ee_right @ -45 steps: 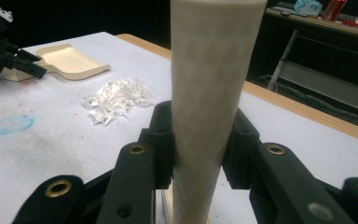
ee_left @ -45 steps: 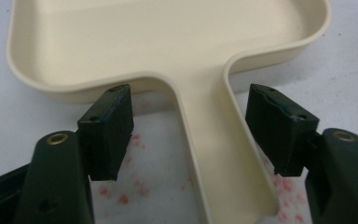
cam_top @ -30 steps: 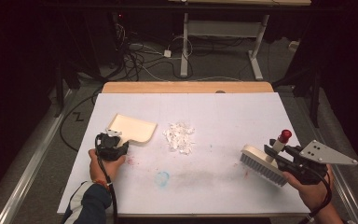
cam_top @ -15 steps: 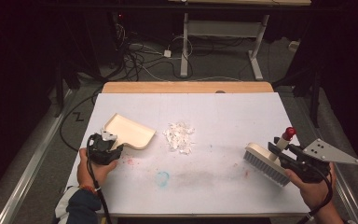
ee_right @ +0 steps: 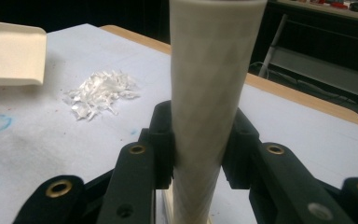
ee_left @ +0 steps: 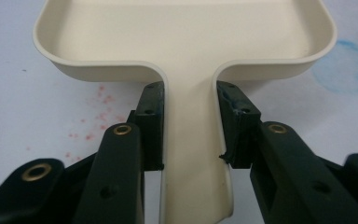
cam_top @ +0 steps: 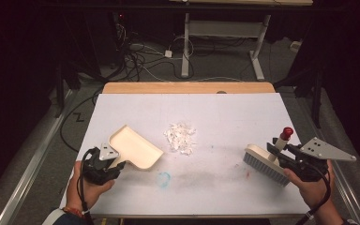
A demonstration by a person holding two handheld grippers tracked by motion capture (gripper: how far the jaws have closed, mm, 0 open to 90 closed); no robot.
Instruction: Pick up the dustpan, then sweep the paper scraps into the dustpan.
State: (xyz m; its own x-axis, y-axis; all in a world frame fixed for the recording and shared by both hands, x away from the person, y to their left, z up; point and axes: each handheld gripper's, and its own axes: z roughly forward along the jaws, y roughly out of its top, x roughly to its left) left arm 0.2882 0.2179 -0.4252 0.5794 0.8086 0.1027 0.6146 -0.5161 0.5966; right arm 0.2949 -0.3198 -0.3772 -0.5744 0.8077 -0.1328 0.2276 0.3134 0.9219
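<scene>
The left gripper (cam_top: 104, 165) clamped the dustpan (cam_top: 136, 148) handle; the right gripper (cam_top: 288, 157) clamped the brush (cam_top: 265, 164), flanking white shreds (cam_top: 180, 136), seemingly for sweeping.

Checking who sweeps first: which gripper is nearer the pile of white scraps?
Left. The left gripper, holding the dustpan, sits nearer the white scraps; the right gripper, holding the brush, is farther off.

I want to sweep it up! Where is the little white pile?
In the high view the white pile lies mid-table, between the dustpan to its left and the brush farther off on its right.
</scene>
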